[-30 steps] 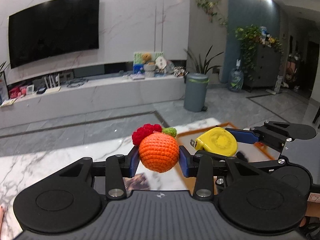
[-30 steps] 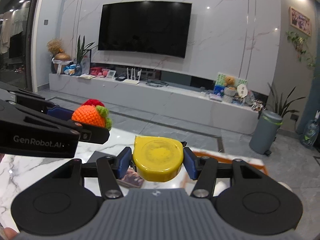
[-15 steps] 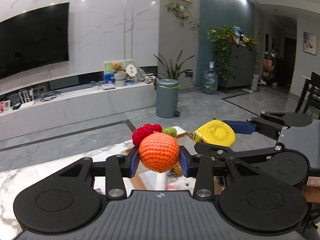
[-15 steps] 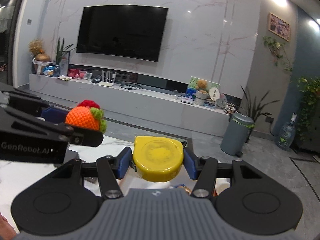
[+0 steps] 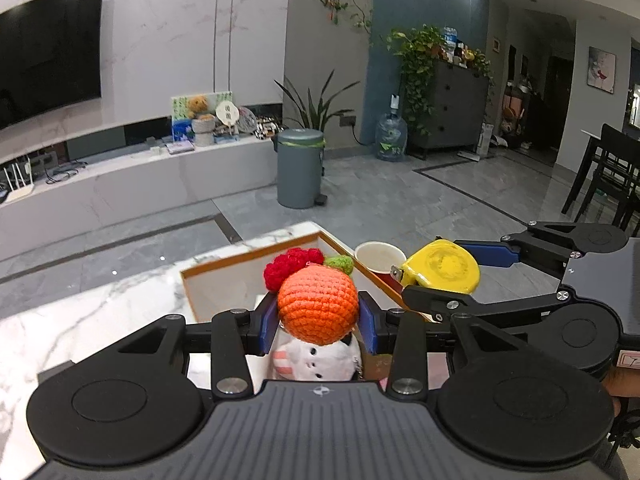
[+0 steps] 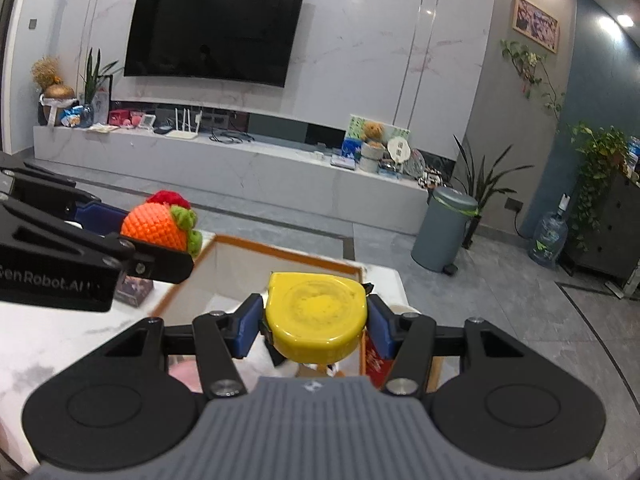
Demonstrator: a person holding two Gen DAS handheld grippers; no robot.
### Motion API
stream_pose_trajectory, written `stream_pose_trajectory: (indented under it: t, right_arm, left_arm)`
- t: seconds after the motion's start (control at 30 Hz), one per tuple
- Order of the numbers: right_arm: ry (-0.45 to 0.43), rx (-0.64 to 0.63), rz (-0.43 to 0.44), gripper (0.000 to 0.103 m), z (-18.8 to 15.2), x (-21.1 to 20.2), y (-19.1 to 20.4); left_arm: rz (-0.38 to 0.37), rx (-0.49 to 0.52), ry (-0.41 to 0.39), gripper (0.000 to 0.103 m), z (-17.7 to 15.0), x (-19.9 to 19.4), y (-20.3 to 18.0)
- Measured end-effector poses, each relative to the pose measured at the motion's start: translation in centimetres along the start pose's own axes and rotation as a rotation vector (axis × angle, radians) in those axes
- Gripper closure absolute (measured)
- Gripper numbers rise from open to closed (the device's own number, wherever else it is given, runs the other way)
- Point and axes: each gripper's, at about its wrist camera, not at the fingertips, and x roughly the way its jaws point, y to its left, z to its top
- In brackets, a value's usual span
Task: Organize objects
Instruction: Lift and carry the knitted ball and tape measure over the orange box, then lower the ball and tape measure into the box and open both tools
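Note:
My left gripper [image 5: 318, 326] is shut on an orange crocheted fruit [image 5: 317, 306] with a red and green tuft, held above an orange-rimmed box [image 5: 224, 268] on the marble table [image 5: 80, 320]. A white plush toy [image 5: 316, 360] lies in the box right under the fruit. My right gripper [image 6: 316, 322] is shut on a yellow tape measure [image 6: 316, 314], also over the box [image 6: 256, 250]. In the left wrist view the right gripper [image 5: 440, 276] with the tape measure [image 5: 442, 266] hangs just to the right. In the right wrist view the left gripper [image 6: 156, 236] and the fruit [image 6: 158, 226] show at the left.
A paper cup [image 5: 380, 258] stands by the box's far right side. A small printed box [image 6: 134, 286] lies on the table left of the box. Beyond the table edge are a grey bin [image 5: 300, 168], a TV bench [image 6: 240, 168] and dark chairs [image 5: 608, 184].
Both grippers have travelled across the table with their loads and now hang over the orange-rimmed box; its inside and the white plush toy have come into view beneath them.

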Motion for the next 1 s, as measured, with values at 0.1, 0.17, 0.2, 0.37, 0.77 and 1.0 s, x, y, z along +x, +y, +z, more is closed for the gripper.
stream_pose_trajectory:
  t: [0.1,0.17,0.2,0.37,0.77,1.0]
  right_arm:
    - [0.029,-0.001,-0.002,0.045,-1.1,0.5,-0.6]
    - [0.050,-0.006,-0.001,0.045,-1.7,0.9,-0.7]
    - [0.064,-0.011,0.002,0.045,-2.1,1.2,-0.7]
    - [0.129,-0.030,0.020,0.045,-3.5,2.8,-0.4]
    - [0.245,-0.067,0.054,0.046,-6.2,6.2,1.1]
    - [0.296,-0.022,0.088,0.045,-6.9,7.5,0.8]
  left_arm:
    - [-0.008,0.009,0.034,0.057,-0.6,0.6,-0.4]
    - [-0.008,0.021,0.077,0.057,-1.0,1.6,-0.9]
    - [-0.007,0.027,0.093,0.057,-1.3,2.0,-1.0]
    - [-0.022,0.041,0.168,0.057,-2.7,3.5,-1.4]
    - [-0.032,0.046,0.303,0.057,-4.6,6.3,-1.6]
    - [-0.052,-0.038,0.358,0.057,-4.8,7.5,-0.6]
